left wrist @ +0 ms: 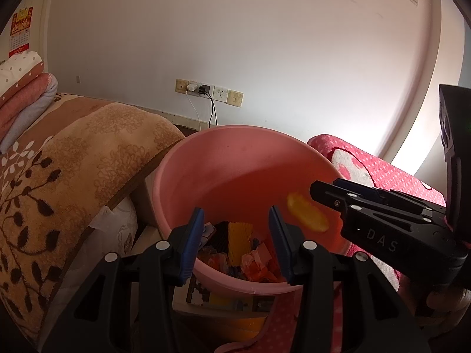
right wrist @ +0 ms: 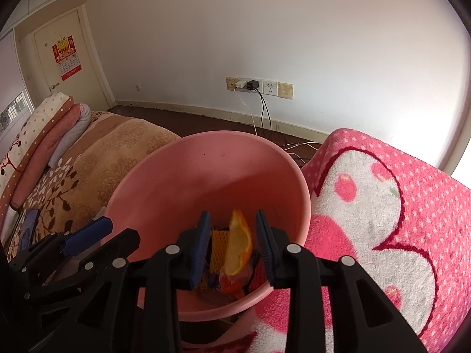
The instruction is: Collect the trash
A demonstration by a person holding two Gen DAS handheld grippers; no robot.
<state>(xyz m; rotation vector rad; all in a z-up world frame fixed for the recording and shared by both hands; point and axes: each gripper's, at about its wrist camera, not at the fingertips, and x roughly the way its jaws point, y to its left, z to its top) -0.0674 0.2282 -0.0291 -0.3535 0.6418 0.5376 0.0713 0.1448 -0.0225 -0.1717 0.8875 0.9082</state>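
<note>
A pink bucket stands between two beds, holding a yellow foam net and crumpled orange wrappers. My right gripper hangs over the bucket's right side with its jaws apart. A piece of orange peel sits in the gap between them, touching neither pad. In the left wrist view the peel is blurred in the air below the gripper's tip. My left gripper is open over the near rim, holding nothing.
A brown floral blanket covers the bed at left, with folded bedding and a phone on it. A pink blanket lies at right. Chargers and cables hang from wall sockets. A box lies under the bucket.
</note>
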